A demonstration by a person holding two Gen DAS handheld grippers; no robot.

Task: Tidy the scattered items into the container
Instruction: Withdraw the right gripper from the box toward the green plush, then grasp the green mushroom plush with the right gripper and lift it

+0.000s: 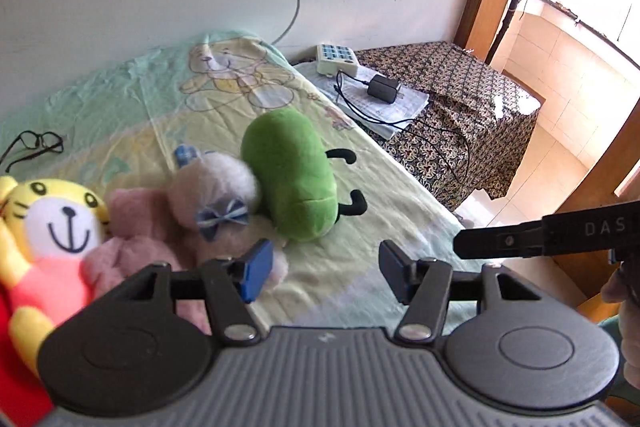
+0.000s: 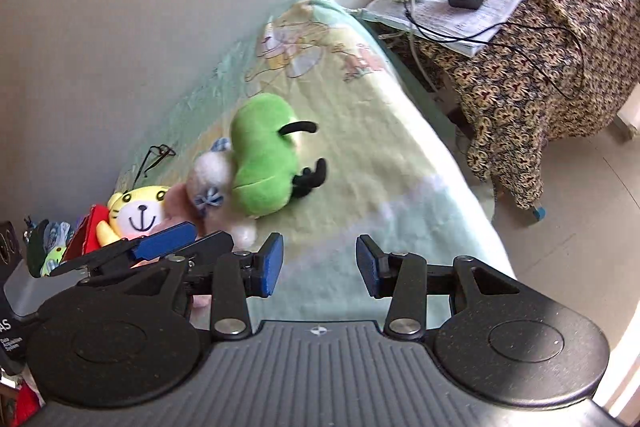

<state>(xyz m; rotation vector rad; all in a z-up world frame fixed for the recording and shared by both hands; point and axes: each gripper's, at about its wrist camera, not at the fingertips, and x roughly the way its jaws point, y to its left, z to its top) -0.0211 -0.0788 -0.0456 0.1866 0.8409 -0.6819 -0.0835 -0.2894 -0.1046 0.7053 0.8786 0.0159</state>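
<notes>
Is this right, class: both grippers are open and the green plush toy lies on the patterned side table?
Not quite. Both the left gripper and right gripper are open, but the green plush toy lies on the bed, not the side table; the left wrist view shows it.

On the bed sheet (image 1: 360, 235), four plush toys lie in a row, touching: the tiger plush (image 1: 52, 223) leftmost, then the pig plush (image 1: 136, 227), the sheep plush (image 1: 224, 199) and the pea-pod plush (image 1: 292, 175) rightmost. Eyeglasses (image 1: 36, 143) lie behind them, near the wall. Right of the bed, a charger (image 1: 384, 87) rests on papers (image 1: 400, 107) beside a keypad (image 1: 336, 59).
</notes>
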